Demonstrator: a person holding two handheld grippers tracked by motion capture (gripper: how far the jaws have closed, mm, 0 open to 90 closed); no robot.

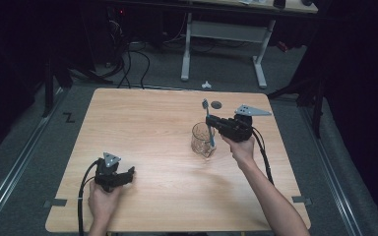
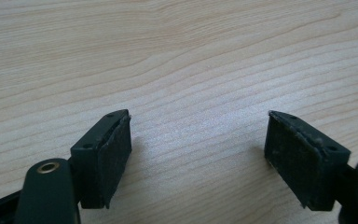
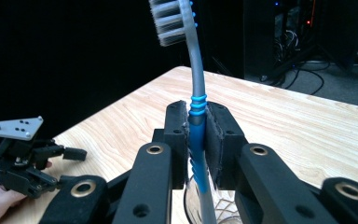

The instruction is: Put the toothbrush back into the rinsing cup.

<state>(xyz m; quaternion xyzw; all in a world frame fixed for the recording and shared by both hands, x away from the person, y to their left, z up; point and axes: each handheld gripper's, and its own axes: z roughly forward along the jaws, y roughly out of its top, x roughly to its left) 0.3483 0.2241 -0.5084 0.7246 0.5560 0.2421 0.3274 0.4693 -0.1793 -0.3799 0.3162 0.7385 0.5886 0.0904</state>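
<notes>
On the left side of the desk [image 1: 142, 128] the left gripper [image 1: 128, 173] rests low near the front edge, the person's hand wrapped round its body. Its jaws stand wide apart with nothing between them — in the left gripper view only bare wood grain shows past the two pads [image 2: 114, 156]. It looks idle, well apart from the work.

Right of centre stands the glass [image 1: 203, 140], clear and upright on the wood. Beyond it a small dark disc [image 1: 216, 104] lies near the far edge, untouched.

The right gripper [image 1: 211, 121] is held just above and beside the glass. Its jaws are closed tight on the toothbrush [image 3: 197, 122], clamping the blue grip part of the handle. The brush stands nearly upright, bristles at the top, and in the right gripper view its lower end runs down inside the rim of the glass [image 3: 223, 205]. From the high view the blue handle crosses the glass wall too, so the tail end seems to be within the glass — whether it touches the bottom I cannot tell.

Judging by this, the work is standing the toothbrush in the glass, and it is most of the way there: the brush is gripped, turned upright and partly in. What is left, as I read it, is lowering it until it rests, opening the jaws and drawing the gripper clear without tipping the glass.
</notes>
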